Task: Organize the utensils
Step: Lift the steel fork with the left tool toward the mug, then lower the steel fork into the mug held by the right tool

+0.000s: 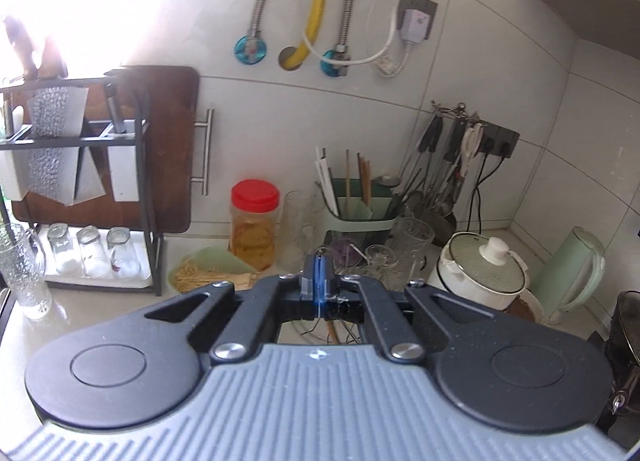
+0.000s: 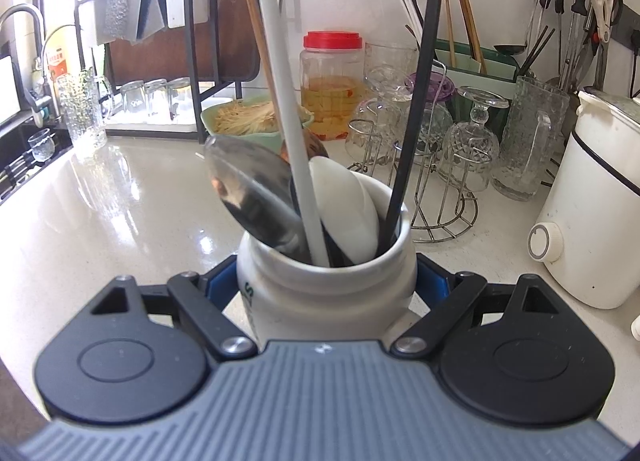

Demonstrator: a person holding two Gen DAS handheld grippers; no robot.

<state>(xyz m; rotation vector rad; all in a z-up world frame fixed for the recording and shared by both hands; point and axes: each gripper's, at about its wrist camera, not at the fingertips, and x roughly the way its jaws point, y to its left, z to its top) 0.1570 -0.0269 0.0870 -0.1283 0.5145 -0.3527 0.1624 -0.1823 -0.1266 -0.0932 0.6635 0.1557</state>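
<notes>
In the right wrist view my right gripper (image 2: 326, 293) is shut on a white ceramic jar (image 2: 324, 289), its blue-padded jaws on both sides. The jar holds a steel spoon (image 2: 252, 193), a white spoon (image 2: 344, 209), a white handle (image 2: 284, 101), a wooden-handled utensil (image 2: 258, 41) and a black stick (image 2: 420, 101). In the left wrist view my left gripper (image 1: 318, 285) is shut and empty, raised above the counter and facing the green chopstick holder (image 1: 360, 209) with several chopsticks by the wall.
A red-lidded jar (image 2: 332, 85), a green bowl of noodles (image 2: 244, 119), glasses on a wire rack (image 2: 440, 141), a glass mug (image 2: 528, 137) and a white cooker (image 2: 592, 213) stand behind. Hanging tools (image 1: 448, 157), a black dish rack (image 1: 80, 181) and a green kettle (image 1: 572, 273) line the wall.
</notes>
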